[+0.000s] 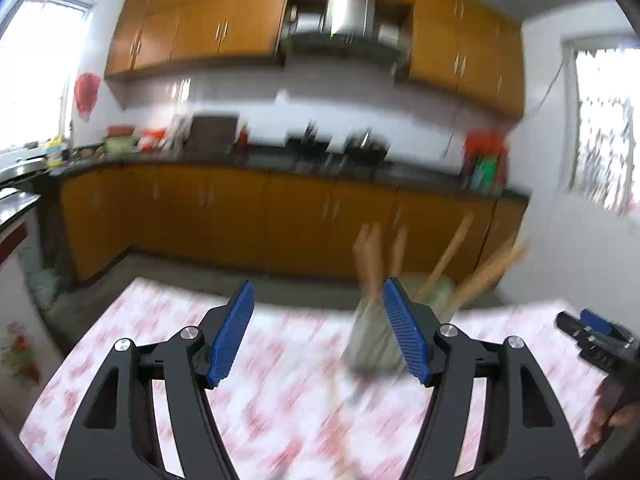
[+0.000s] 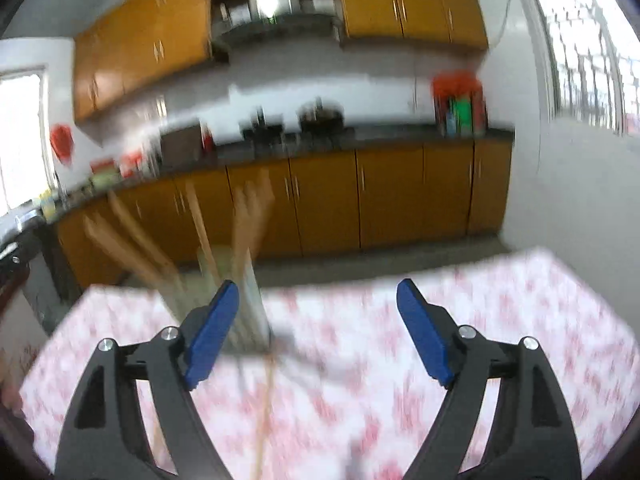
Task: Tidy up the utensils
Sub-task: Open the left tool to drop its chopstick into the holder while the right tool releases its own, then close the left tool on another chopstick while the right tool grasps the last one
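A grey utensil holder stands on the pink-flowered tablecloth, with several wooden utensils sticking out of its top. The whole picture is blurred. My left gripper is open and empty, with the holder just behind its right pad. In the right wrist view the holder sits behind the left pad of my right gripper, which is also open and empty. A thin wooden stick and a blurred grey utensil lie on the cloth in front of the holder. The right gripper shows at the left wrist view's right edge.
Beyond the table's far edge is a kitchen floor, orange base cabinets and a dark counter with pots and bottles. A white wall with a window stands at the right. A hand holds the right gripper.
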Tool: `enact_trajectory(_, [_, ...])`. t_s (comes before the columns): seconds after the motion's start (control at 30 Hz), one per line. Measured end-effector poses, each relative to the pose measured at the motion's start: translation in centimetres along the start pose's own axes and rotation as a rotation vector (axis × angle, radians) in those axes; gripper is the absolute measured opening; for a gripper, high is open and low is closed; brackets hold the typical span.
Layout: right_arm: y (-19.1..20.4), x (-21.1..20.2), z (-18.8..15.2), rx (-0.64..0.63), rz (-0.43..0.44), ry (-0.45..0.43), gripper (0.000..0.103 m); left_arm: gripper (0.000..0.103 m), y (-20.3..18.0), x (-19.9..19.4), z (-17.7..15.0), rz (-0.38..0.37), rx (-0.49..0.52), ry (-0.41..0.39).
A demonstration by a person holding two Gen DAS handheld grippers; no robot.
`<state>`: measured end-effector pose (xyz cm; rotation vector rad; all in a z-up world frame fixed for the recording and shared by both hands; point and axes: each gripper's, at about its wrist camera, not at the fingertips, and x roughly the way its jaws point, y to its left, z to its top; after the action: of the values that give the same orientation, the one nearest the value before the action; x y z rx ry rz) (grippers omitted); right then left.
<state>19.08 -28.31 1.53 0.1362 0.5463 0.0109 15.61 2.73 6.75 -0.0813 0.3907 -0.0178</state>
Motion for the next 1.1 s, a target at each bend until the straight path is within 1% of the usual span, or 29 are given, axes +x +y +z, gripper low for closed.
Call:
enact_trajectory(0.07, [0.2,1.7,-2.9,0.004,0.026,0.1,0.06,0.067,0.3,1.3,-2.6,0.017,0.017,0.089])
enact_trajectory(0.1, [0.4,2.3,-4.1,0.002,0.038,0.135,0.057,0.067,0.4,2.0,-4.1,0.013,0.019,0.144])
enact_trajectory(0.17, [1.6,3.4,-6.8,-0.015,0.085,0.214,0.042,0.067,0.2,3.1,-6.4,0.004,0.024,0.225])
enact_trajectory(0.23, [3.3,4.2,-8.8,-0.044,0.121,0.266,0.036,0.065,-0.3,4.1,-8.3,-0.003,0.037,0.292])
enact_trajectory(0.3, [4.9,4.8,-10.2,-0.086,0.137,0.295,0.035,0.06,-0.8,4.8,-9.5,-0.021,0.044,0.336])
enact_trajectory(0.33, [5.3,4.9,-10.7,-0.107,0.133,0.3,0.035,0.058,-1.2,5.0,-10.2,-0.029,0.048,0.356])
enact_trajectory(0.4, [6.3,5.3,-11.4,-0.143,0.117,0.312,0.034,0.052,-2.1,5.6,-11.4,-0.042,0.056,0.391])
enact_trajectory(0.43, [6.5,5.8,-11.8,-0.153,0.103,0.328,0.03,0.051,-2.5,5.9,-11.7,-0.046,0.061,0.404])
enact_trajectory(0.47, [6.5,6.1,-12.5,-0.15,0.1,0.344,0.021,0.048,-2.8,6.3,-12.2,-0.047,0.07,0.422])
enact_trajectory(0.5, [6.2,6.1,-12.4,-0.13,0.108,0.337,0.019,0.044,-3.1,6.7,-12.6,-0.048,0.076,0.437])
enact_trajectory(0.53, [6.0,6.0,-12.3,-0.12,0.108,0.34,0.009,0.042,-3.4,6.9,-12.9,-0.048,0.079,0.446])
enact_trajectory(0.63, [4.8,6.1,-11.8,-0.087,0.108,0.346,0.009,0.034,-4.1,8.2,-13.6,-0.048,0.077,0.486])
enact_trajectory(0.67, [4.5,6.0,-11.8,-0.082,0.106,0.346,0.009,0.03,-4.3,8.7,-13.8,-0.044,0.08,0.498])
enact_trajectory(0.7, [4.3,6.0,-11.8,-0.078,0.105,0.346,0.009,0.023,-4.4,9.0,-14.1,-0.036,0.085,0.508])
enact_trajectory(0.73, [4.2,6.0,-11.8,-0.073,0.105,0.345,0.009,0.018,-4.5,9.3,-14.1,-0.029,0.086,0.517])
enact_trajectory(0.8, [4.2,6.2,-11.6,-0.08,0.099,0.341,0.009,0.009,-4.3,9.5,-14.1,-0.011,0.088,0.512])
enact_trajectory(0.87, [4.0,6.4,-11.5,-0.082,0.081,0.335,0.009,0.008,-3.4,9.6,-13.9,-0.007,0.066,0.517])
enact_trajectory(0.97, [3.2,7.0,-11.0,-0.057,0.053,0.331,0.009,0.008,-1.4,9.9,-13.5,0.031,0.036,0.515])
enact_trajectory(1.1, [2.8,8.0,-10.5,-0.059,0.027,0.325,0.009,0.009,0.8,10.1,-13.4,0.047,-0.001,0.509])
